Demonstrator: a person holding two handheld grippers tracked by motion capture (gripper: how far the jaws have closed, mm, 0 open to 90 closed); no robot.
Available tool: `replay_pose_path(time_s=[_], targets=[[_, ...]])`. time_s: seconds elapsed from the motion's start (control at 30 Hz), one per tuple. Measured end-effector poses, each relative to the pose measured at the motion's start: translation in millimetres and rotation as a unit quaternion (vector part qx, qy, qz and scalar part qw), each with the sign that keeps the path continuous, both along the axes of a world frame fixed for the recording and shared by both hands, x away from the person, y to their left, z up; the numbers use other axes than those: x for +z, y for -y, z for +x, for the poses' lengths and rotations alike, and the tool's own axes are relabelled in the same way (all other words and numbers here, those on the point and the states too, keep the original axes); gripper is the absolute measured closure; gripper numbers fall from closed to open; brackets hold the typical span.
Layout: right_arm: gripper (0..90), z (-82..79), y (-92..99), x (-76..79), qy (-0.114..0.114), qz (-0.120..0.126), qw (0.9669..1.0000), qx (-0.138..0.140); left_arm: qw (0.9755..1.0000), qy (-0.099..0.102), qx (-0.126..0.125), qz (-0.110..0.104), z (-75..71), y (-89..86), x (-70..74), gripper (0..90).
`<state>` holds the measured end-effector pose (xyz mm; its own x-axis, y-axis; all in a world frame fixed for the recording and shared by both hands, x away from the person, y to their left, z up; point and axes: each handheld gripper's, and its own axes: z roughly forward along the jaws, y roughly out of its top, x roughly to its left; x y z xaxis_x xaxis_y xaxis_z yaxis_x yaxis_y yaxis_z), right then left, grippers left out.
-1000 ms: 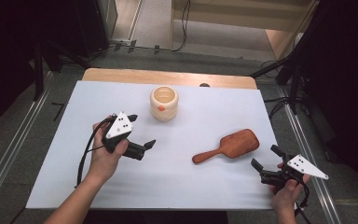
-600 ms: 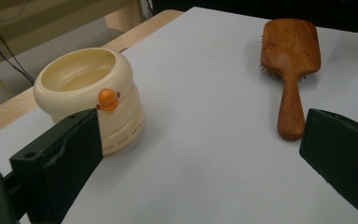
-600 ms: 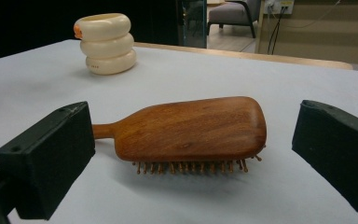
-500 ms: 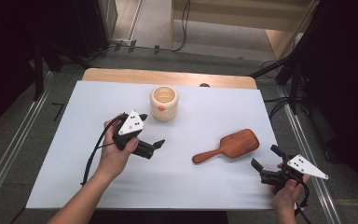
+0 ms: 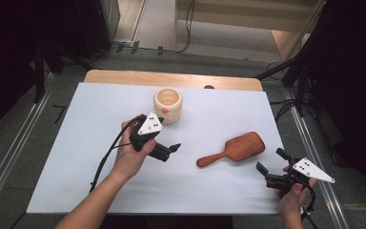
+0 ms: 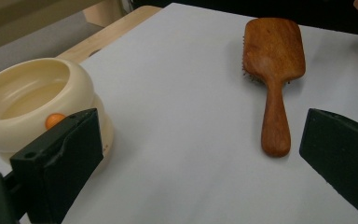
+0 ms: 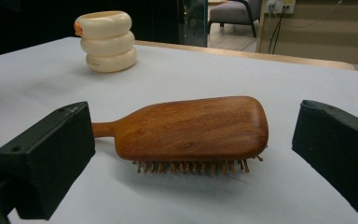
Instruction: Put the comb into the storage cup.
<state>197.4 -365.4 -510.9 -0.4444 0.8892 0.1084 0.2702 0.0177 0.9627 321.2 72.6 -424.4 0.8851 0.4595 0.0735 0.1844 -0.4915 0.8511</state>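
Left claw (image 5: 174, 148) hangs low over the middle of the table (image 5: 100, 105), its jaws spread wide and gripping nothing, and it points toward the handle end of the wooden hairbrush (image 5: 232, 149). In the left gripper view the handle tip lies between the two black jaws but farther out, so the claw seems lined up for a reach along the handle rather than already at it. The right claw (image 5: 270, 168) sits near the table's right front edge, jaws likewise wide apart and empty, facing the broad paddle head from just beside it; in the right gripper view the head lies squarely between its jaws, which suggests it waits to take or steady that end.

The hairbrush lies right of centre on the white table, bristles down, so the smooth back faces up and the head rests raised on its short pins (image 7: 191, 165). That tilt leaves a gap under the head, a likely reason for approaching from the side. Its handle points toward the left claw and its head toward the right claw. It is reddish-brown wood with a visible grain, a rounded rectangular head narrowing into a slim handle.

Behind the left hand (image 5: 132, 160), apart from the brush, stands a cream ribbed pot (image 5: 167, 104) with a small orange knob (image 6: 53, 120), untouched.
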Motion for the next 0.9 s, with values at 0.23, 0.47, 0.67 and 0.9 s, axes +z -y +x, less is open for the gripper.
replay_pose_path(time_s=[0.23, 0.47, 0.67, 0.9], targets=[[0.0, -0.1, -0.6, 0.0, -0.002, 0.0, 1.0, 0.001, 0.9999, -0.012, -0.009, 0.008, 3.6, 15.9, -8.9, 0.0], [0.0, 0.5, -0.4, -0.1, 0.0, -0.002, 1.0, 0.001, 0.9992, -0.023, -0.03, 0.012, 6.0, 40.6, -17.0, 0.0], [0.0, 0.6, -0.3, -0.2, -0.001, 0.0, 1.0, 0.002, 0.9981, -0.033, -0.047, 0.022, 7.5, 58.5, -21.8, 0.0], [0.0, 0.4, 0.0, -0.1, -0.001, 0.001, 1.0, 0.002, 0.9952, -0.061, -0.068, 0.034, 10.1, 82.4, -34.2, 0.0]])
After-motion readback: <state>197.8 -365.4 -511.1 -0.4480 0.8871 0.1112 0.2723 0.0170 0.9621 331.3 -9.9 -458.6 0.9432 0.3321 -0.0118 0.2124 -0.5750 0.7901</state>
